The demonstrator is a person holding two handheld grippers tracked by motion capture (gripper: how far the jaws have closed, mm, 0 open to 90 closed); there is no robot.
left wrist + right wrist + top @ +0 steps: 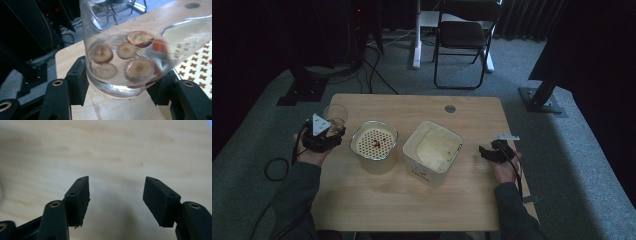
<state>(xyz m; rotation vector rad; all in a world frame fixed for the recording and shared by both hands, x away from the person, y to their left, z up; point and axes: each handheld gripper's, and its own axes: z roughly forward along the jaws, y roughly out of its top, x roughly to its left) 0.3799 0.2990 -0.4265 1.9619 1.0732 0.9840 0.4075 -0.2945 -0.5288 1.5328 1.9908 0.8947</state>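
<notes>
Left gripper view has the left hand-held gripper closed on a clear glass, jaws pressed to its base on either side; the glass tilts and holds round fruit slices in water. High view places it at the desk's left edge, beside a round strainer bowl. A white square tub at the middle bears printing too small to read. Right hand-held gripper hovers wide open, empty, over bare wood near the right edge. Beyond stands a chair
</notes>
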